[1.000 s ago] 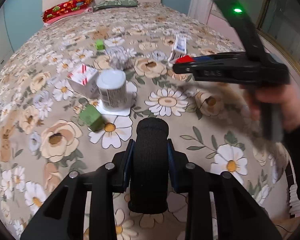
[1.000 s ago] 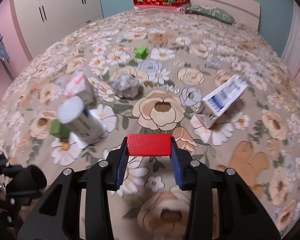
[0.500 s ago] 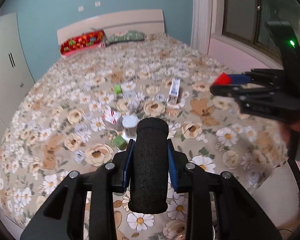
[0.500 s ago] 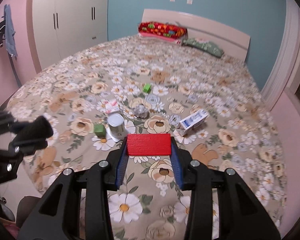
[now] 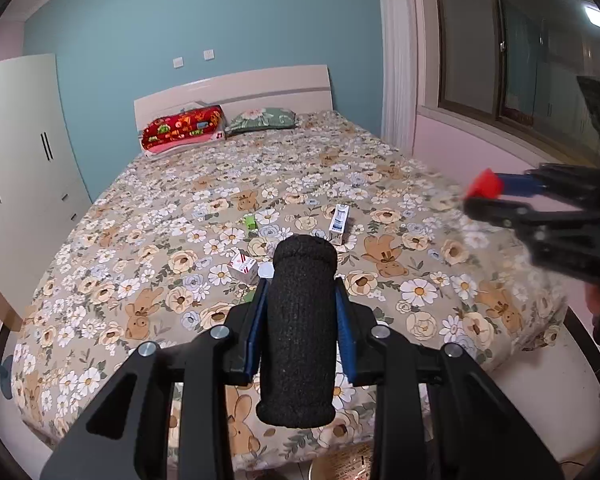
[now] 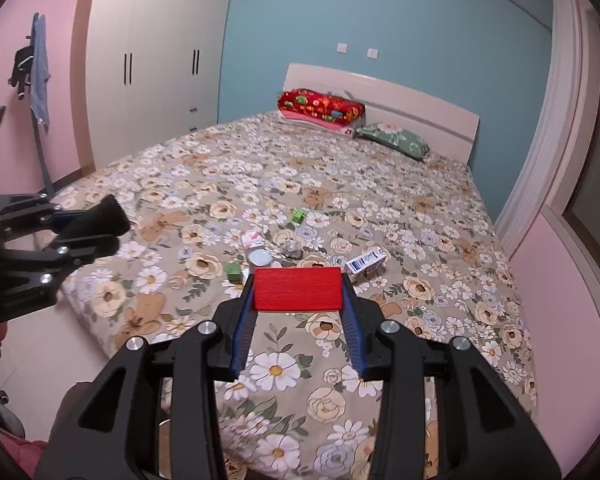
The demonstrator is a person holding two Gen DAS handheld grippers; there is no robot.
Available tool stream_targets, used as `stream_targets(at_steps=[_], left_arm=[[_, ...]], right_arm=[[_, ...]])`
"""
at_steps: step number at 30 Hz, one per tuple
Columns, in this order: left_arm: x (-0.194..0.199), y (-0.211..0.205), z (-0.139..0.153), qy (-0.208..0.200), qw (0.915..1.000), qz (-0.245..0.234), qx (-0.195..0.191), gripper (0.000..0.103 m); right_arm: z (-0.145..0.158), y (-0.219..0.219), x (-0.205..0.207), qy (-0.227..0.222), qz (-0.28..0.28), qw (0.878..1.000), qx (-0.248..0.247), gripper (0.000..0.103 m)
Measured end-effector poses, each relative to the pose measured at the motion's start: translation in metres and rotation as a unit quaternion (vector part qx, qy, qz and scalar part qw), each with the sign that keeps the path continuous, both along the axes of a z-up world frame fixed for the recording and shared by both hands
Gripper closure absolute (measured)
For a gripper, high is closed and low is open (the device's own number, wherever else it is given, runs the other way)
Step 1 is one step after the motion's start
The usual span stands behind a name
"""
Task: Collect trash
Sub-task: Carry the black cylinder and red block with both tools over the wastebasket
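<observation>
Both grips look solid right now. Our left gripper is clamped around a black foam roll, pads pressing its sides, with the roll sticking out well past the fingertips. Our right gripper is pinched tight on a red block, caught only at its two ends, right at the tips.

That's our worry: the block sits so far forward that a bump or a quick swing could pop it out. The foam is squishy and top-heavy in the jaws, so it might creep or tilt loose. We also can't see any bin clearly, just something round at the 6 o'clock edge of both views, so aiming a drop is a guess.

Further out, the rest of the trash is on the flowery bed, well away from us. From the right wrist: a white can at about 12 o'clock above the block, a green cube at 10, a blue-and-white carton at 2, a red-and-white box and crumpled foil just beyond the can, another green piece farther back.
</observation>
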State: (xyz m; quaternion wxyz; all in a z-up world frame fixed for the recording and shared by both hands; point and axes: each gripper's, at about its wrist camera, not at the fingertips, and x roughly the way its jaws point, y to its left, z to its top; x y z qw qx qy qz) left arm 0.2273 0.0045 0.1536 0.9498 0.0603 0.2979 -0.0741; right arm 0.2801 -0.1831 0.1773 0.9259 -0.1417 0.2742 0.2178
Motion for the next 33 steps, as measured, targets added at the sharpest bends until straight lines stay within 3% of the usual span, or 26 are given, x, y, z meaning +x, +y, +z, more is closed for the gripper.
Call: stream_targets(at_steps=[6,12,21,33], left_arm=[[-0.041,-0.007,0.017,-0.024,0.9996,0.000,0.010,0.070],[-0.073,-0.011,0.015,-0.026,0.9995,-0.005,0.020,0.070],[-0.091,-0.017,-0.028,0.009,0.9996,-0.018,0.021,0.070],[-0.094,-0.009,-0.113,0.086,0.9960,-0.021,0.013,0.070]], right_arm=[[0.025,-0.010,-0.055,-0.018,0.006,1.000,0.013,0.063],[0.021,-0.016,-0.096,-0.011,0.012,1.000,0.017,0.063],[-0.025,-0.010,-0.128,0.023,0.025,0.999,0.013,0.063],[-0.111,0.003,-0.125,0.091,0.030,0.995,0.027,0.063]])
